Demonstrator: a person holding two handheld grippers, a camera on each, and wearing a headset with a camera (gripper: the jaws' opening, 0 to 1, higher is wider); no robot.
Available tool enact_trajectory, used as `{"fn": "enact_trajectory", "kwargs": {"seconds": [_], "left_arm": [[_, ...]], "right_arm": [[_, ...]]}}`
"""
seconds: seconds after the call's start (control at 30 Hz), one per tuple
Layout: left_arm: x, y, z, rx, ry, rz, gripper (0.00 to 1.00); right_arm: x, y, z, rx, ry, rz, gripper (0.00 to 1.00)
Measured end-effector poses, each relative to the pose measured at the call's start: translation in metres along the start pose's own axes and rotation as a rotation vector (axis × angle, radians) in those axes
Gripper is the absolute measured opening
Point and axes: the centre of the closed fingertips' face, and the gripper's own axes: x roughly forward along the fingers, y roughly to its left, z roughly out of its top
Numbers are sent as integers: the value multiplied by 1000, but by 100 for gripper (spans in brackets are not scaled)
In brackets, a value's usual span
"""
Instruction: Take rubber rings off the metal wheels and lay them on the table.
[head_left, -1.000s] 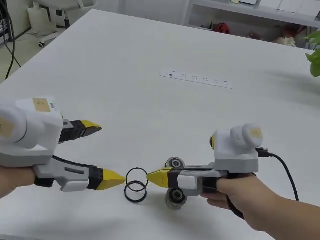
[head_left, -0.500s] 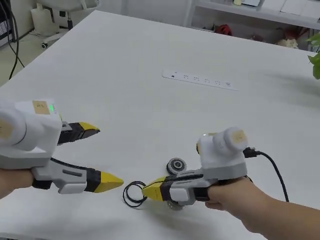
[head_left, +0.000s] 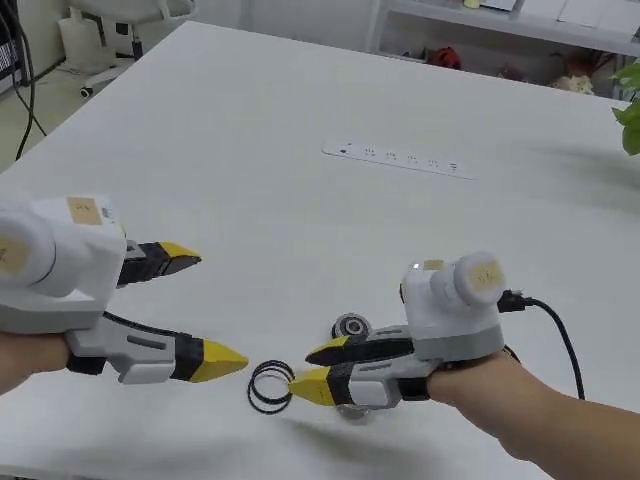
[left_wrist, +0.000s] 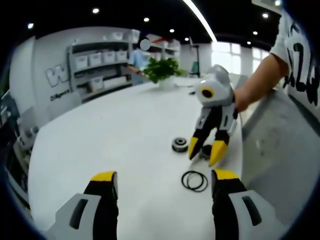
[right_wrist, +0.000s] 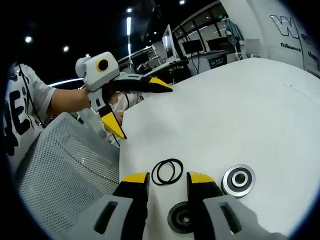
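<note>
The right claw (head_left: 313, 368) has just let go. Half a second ago its yellow tips sat together at the rubber rings (head_left: 270, 386); now the jaws stand a modest gap apart with nothing between them. I take that to mean the ring it carried is now laid down. One metal wheel (right_wrist: 182, 218) lies nearest, right under this claw and between the roots of its jaws. Its rim looks dark, and I cannot tell whether a ring is still on it. Just ahead of the tips, the two rings lie flat on the table (head_left: 300, 200), overlapping each other and touching neither claw. Off to the claw's right side, a little apart, sits a second wheel (head_left: 351, 327) with a silvery face. Beyond the rings the left claw (head_left: 207, 308) has not shifted: it hangs above the table, jaws spread wide and empty, one tip close to them.
</note>
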Motion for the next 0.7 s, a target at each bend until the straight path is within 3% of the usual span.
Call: {"fn": "enact_trajectory", "kwargs": {"seconds": [0.4, 0.7], "left_arm": [[11, 2, 14, 28, -2, -16, 78], [25, 6, 27, 52, -5, -32, 77]], "right_arm": [[-26, -20, 22, -13, -104, -63, 36], [-46, -39, 28, -18, -143, -123, 41]]}}
